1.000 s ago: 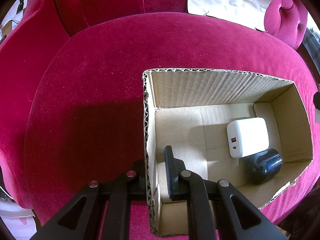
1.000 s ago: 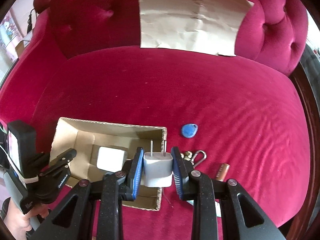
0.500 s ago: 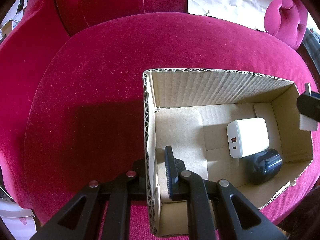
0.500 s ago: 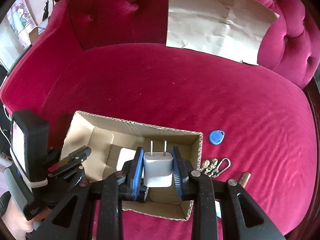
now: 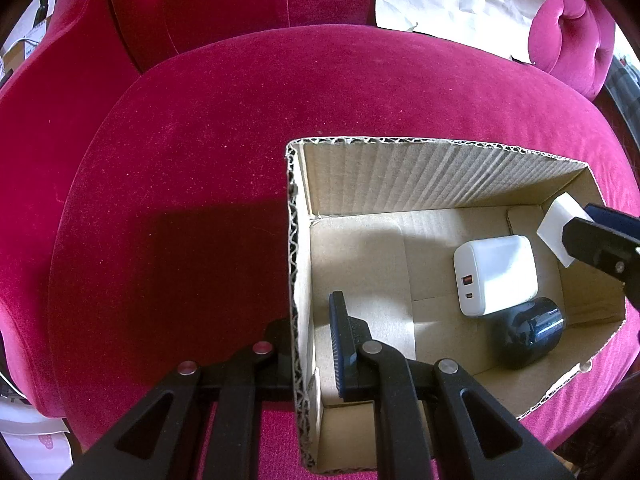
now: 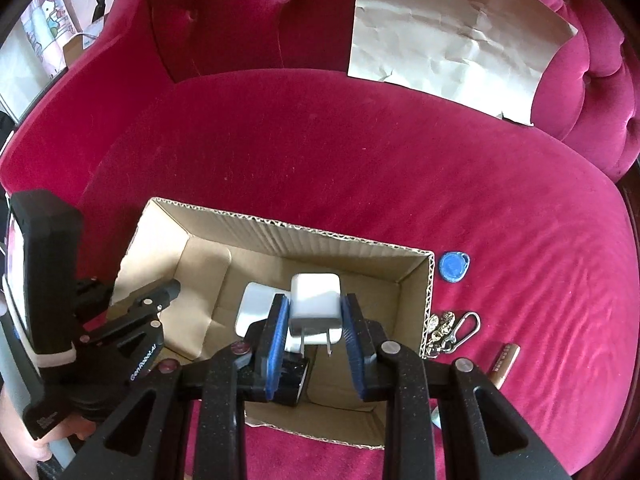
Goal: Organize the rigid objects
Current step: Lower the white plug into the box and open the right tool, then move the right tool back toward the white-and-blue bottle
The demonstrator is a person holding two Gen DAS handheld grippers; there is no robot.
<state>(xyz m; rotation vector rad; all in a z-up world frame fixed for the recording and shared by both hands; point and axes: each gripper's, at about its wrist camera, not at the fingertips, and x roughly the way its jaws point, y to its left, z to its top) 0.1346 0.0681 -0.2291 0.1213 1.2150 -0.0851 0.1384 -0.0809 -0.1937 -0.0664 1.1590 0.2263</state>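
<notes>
An open cardboard box (image 5: 400, 172) (image 6: 304, 236) sits on a crimson velvet sofa. My left gripper (image 5: 296, 344) is shut on the box's left wall, one finger inside, one outside. Inside lie a large white charger (image 5: 494, 274) (image 6: 256, 306) and a dark round object (image 5: 528, 332). My right gripper (image 6: 314, 334) is open over the box. A small white plug adapter (image 6: 316, 306) (image 5: 558, 228) sits loose between its blue pads, prongs pointing toward the camera, tipping into the box.
Right of the box on the cushion lie a blue key fob (image 6: 454, 266), a metal keychain with carabiner (image 6: 452, 330) and a copper tube (image 6: 504, 364). A crumpled sheet of paper (image 6: 448, 28) leans on the backrest.
My right gripper moved left over the box and opened. The adapter, earlier clamped prongs-up, has flipped prongs-down and is loose. The left gripper has not moved.
</notes>
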